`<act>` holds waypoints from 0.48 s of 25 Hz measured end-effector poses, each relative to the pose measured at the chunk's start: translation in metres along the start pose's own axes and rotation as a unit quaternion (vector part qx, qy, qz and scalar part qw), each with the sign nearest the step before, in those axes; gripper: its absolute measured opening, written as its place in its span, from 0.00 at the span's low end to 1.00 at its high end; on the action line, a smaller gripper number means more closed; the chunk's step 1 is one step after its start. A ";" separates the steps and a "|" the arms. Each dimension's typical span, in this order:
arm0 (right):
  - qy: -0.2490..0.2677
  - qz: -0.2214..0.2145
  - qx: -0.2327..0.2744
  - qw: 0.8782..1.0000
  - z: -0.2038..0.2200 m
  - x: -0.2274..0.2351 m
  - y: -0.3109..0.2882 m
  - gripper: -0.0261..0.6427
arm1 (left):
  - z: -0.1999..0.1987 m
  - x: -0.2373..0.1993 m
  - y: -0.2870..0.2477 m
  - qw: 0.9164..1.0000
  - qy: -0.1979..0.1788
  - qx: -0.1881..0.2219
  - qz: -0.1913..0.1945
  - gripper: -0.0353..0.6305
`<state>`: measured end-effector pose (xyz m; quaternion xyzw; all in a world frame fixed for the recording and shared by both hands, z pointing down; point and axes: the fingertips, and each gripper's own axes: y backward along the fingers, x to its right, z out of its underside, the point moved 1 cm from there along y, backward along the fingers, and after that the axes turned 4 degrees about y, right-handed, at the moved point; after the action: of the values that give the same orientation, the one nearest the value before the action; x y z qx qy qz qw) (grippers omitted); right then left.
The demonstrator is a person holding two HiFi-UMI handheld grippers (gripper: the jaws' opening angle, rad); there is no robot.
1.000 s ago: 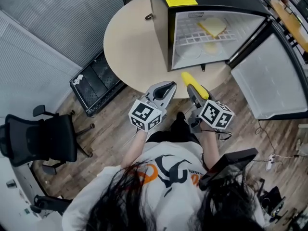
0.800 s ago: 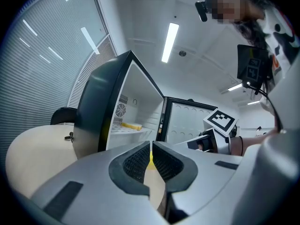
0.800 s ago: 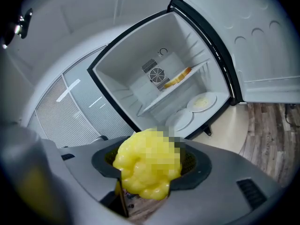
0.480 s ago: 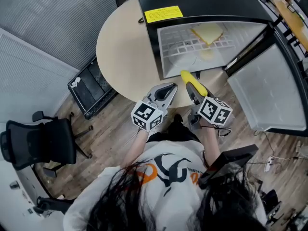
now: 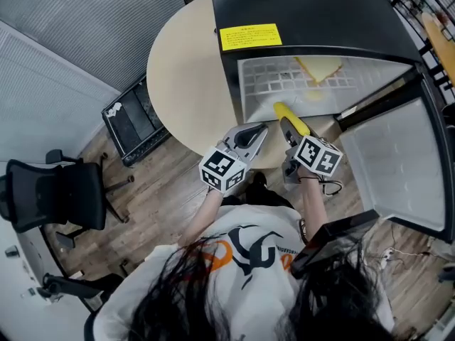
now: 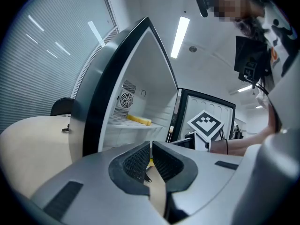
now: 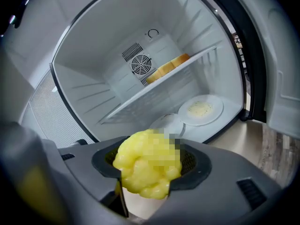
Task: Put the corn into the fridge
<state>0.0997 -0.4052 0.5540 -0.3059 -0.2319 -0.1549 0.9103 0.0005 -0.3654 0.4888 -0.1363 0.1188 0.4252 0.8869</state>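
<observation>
Corn point(image 5: 284, 111): clamped in the right gripper point(image 7: 149, 165), fingers closed on its sides. Its tip is now at the mouth of the open fridge point(image 5: 306, 20); a second ago it hung over the near edge of the desk point(image 5: 185, 69). Left gripper point(image 6: 151, 157): fingers together, nothing between them, above the desk's near edge, beside the right as before.

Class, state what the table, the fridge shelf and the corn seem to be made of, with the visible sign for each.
The table: pale beige, smooth and matte with no grain showing, probably laminate board.
The shelf: white open grid, coated wire or plastic; cannot tell which.
The corn: bright yellow, lumpy kernels with a soft sheen; real or plastic is unclear.
</observation>
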 end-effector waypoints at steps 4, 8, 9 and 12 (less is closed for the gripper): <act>0.019 0.014 -0.010 1.000 -0.010 0.014 -0.021 0.42 | -0.004 -0.008 -0.001 1.000 0.004 0.005 -0.018 0.07; 0.029 0.018 -0.021 0.999 -0.018 0.022 -0.044 0.42 | -0.010 -0.014 0.000 0.999 -0.001 0.008 -0.034 0.07; 0.031 0.017 -0.024 0.999 -0.020 0.023 -0.049 0.42 | -0.011 -0.015 0.001 0.999 -0.001 0.009 -0.037 0.07; 0.042 0.012 -0.028 0.999 -0.025 0.019 -0.065 0.42 | -0.012 -0.019 0.002 0.999 -0.003 0.010 -0.046 0.07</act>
<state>0.0962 -0.4734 0.5779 -0.3272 -0.1850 -0.1630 0.9122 -0.0140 -0.3821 0.4834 -0.1317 0.1135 0.3835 0.9070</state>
